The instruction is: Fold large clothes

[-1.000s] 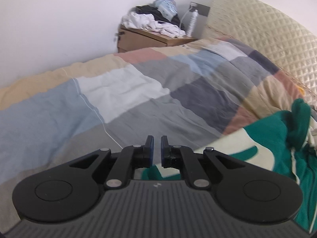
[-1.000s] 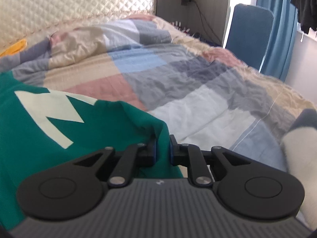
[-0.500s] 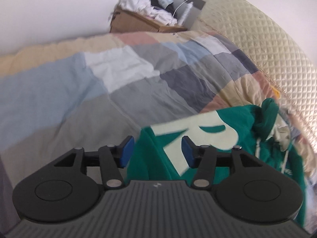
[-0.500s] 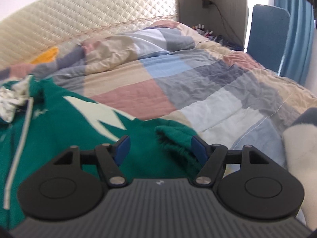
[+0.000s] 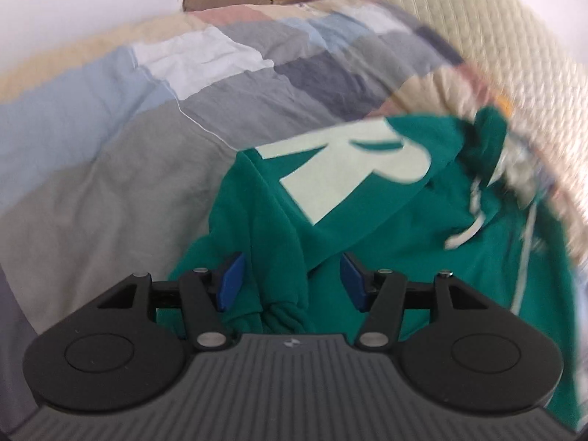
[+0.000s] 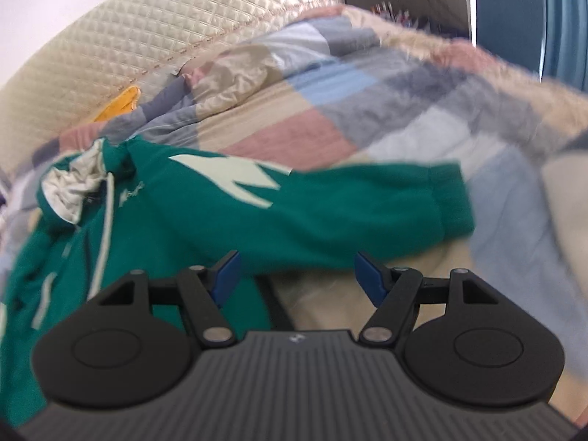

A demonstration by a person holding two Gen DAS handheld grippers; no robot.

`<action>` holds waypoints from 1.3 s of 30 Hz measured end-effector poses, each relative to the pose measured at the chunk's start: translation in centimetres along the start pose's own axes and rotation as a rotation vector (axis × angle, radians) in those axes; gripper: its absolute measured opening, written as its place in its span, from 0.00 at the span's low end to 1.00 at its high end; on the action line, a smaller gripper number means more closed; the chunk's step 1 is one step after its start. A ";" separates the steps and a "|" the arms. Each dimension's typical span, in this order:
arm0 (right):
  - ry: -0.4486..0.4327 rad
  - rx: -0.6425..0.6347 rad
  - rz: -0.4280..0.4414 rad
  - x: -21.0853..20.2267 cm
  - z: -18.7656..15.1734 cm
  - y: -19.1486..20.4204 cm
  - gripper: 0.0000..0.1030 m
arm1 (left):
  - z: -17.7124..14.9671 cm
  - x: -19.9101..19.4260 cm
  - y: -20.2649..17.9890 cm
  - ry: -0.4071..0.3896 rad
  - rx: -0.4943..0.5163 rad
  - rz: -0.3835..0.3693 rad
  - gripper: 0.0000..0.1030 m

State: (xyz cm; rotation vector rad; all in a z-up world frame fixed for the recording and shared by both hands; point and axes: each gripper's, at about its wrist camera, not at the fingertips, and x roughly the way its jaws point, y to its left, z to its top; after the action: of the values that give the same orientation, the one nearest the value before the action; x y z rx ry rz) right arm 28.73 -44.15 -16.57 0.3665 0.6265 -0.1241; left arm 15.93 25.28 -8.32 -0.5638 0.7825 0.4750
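Both grippers are wide open, gripping nothing — the green hoodie (image 5: 367,220) lies on the quilt (image 5: 110,147). Its cuff bunches between the left gripper (image 5: 290,283) fingers; the sleeve (image 6: 367,202) lies just past the right gripper (image 6: 297,275). Snagging that cuff could wreck the fold.

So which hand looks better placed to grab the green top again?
Probably the left tool: a bunched fold of the green top lies between its open jaws. The right tool is open too, mostly over the quilt.
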 end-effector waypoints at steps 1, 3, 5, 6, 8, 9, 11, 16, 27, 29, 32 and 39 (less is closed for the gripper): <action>0.009 0.026 0.020 0.0 -0.2 0.0 0.68 | -0.2 0.2 -0.4 0.005 0.029 0.023 0.61; 0.029 0.052 0.039 0.2 -0.6 0.2 0.68 | -0.6 0.4 -1.1 -0.004 0.092 0.077 0.61; 0.040 0.060 0.044 0.3 -1.0 0.6 0.68 | -1.1 0.9 -2.0 -0.006 0.162 0.122 0.62; 0.043 0.063 0.051 0.3 -1.3 0.9 0.68 | -1.2 1.2 -2.4 -0.001 0.193 0.134 0.64; 0.046 0.060 0.063 0.2 -1.8 1.4 0.68 | -1.2 1.6 -2.9 -0.002 0.229 0.149 0.70; 0.047 0.055 0.065 0.3 -2.0 1.7 0.68 | -1.2 1.8 -3.1 -0.004 0.244 0.154 0.71; 0.055 0.039 0.073 0.3 -2.8 2.4 0.68 | -1.5 2.1 -3.7 -0.010 0.280 0.163 0.73; 0.091 -0.040 0.108 0.5 -4.4 4.6 0.68 | -2.0 2.2 -4.8 -0.009 0.328 0.175 0.80; 0.088 -0.049 0.143 0.7 -4.5 5.3 0.68 | -0.2 4.4 -3.5 0.048 0.387 0.285 0.33; 0.085 -0.042 0.159 0.7 -4.4 5.6 0.68 | 0.4 4.3 -3.4 0.046 0.417 0.295 0.24; 0.073 -0.049 0.167 0.8 -4.3 6.0 0.68 | 1.8 4.0 -3.2 0.036 0.469 0.317 0.21; 0.086 -0.049 0.170 1.5 -4.1 6.4 0.68 | 7.4 3.2 -2.4 -0.052 0.574 0.394 0.20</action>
State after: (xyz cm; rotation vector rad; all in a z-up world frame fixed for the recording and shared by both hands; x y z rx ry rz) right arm 29.13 -36.73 -18.68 0.3776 0.6788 0.0697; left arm 23.22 28.73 -5.79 0.1417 0.9352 0.5911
